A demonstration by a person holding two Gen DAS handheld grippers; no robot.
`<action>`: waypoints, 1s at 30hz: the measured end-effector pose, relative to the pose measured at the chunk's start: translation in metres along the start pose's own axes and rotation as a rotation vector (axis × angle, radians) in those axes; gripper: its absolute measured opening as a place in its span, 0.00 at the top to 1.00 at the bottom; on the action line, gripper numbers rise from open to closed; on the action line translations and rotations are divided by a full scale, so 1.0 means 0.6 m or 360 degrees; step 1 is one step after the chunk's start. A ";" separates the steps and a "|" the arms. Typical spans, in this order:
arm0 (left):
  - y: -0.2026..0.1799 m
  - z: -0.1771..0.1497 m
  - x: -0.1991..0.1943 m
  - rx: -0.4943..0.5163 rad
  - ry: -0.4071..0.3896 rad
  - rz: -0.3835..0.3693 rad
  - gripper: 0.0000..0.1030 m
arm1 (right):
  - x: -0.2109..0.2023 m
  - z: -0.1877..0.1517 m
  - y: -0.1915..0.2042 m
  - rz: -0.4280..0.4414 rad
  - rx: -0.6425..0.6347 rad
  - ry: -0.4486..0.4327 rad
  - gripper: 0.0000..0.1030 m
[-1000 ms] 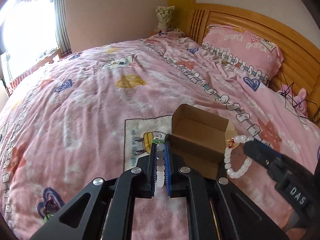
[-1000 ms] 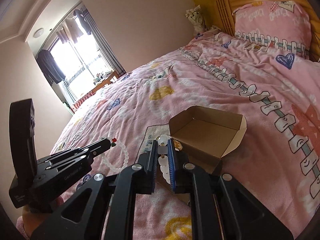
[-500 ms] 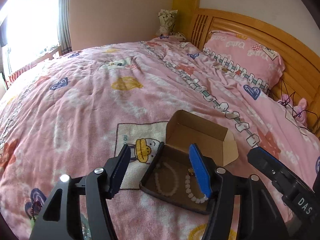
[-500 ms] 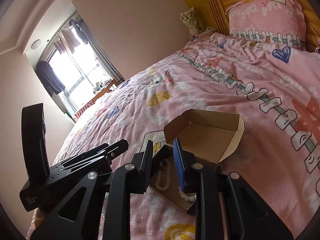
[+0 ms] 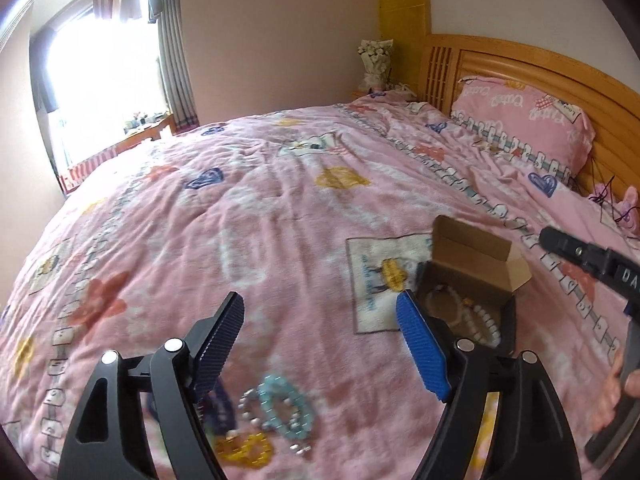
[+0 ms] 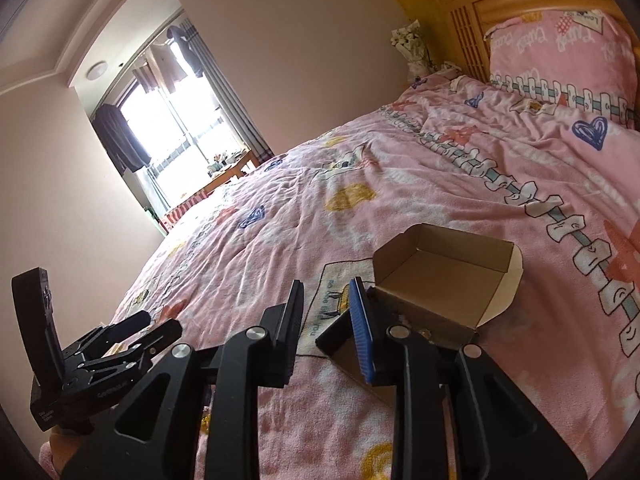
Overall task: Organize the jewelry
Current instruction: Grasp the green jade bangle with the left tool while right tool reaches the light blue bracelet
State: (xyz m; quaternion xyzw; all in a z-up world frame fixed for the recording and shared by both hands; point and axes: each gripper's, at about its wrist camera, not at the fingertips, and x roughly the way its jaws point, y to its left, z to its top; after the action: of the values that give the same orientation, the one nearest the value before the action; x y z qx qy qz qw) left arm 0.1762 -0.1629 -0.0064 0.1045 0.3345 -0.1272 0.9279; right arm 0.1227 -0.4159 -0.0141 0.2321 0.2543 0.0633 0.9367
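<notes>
A small cardboard box (image 5: 474,254) with its lid flap up lies on the pink bedspread. White bead bracelets (image 5: 482,320) rest inside it. My left gripper (image 5: 320,306) hangs left of the box, its jaws opening wide with nothing between them. Just below it on the bedspread lie a turquoise bead bracelet (image 5: 282,402), a yellow one (image 5: 244,448) and a dark purple one (image 5: 220,400). My right gripper (image 6: 326,292) sits at the near left corner of the box (image 6: 440,276), jaws opening and empty. The left gripper (image 6: 160,322) shows at the far left of the right wrist view.
A wooden headboard (image 5: 520,64) and pink pillow (image 5: 524,116) are at the far right. A flower bouquet (image 5: 376,60) stands by the bed's far corner. A bright window (image 5: 104,92) with curtains is at the left. A hand (image 5: 616,392) grips the right tool.
Both grippers opened and let go of the white bead bracelet, which now lies in the box. The left gripper swung left over the loose bracelets. The right gripper drew back slightly.
</notes>
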 end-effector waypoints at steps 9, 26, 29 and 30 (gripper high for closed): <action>0.165 -0.112 -0.043 -0.0271 0.0193 0.0127 0.24 | 0.055 -0.046 0.127 0.0090 -0.0288 0.0192 0.66; 0.275 -0.217 0.007 -0.0420 0.0391 0.0003 0.24 | 0.177 -0.185 0.204 0.0114 -0.0271 0.0643 0.66; 0.291 -0.231 0.023 -0.0472 0.0424 -0.0012 0.24 | 0.198 -0.199 0.196 0.0134 -0.0236 0.0686 0.66; 0.295 -0.234 0.027 -0.0486 0.0431 -0.0018 0.24 | 0.205 -0.203 0.194 0.0140 -0.0223 0.0701 0.66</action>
State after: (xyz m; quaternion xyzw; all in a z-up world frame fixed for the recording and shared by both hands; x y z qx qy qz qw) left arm 0.1592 0.0409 -0.1036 -0.0232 0.4722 -0.0651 0.8788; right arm 0.1669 -0.2349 -0.1077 0.1580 0.4372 0.1708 0.8688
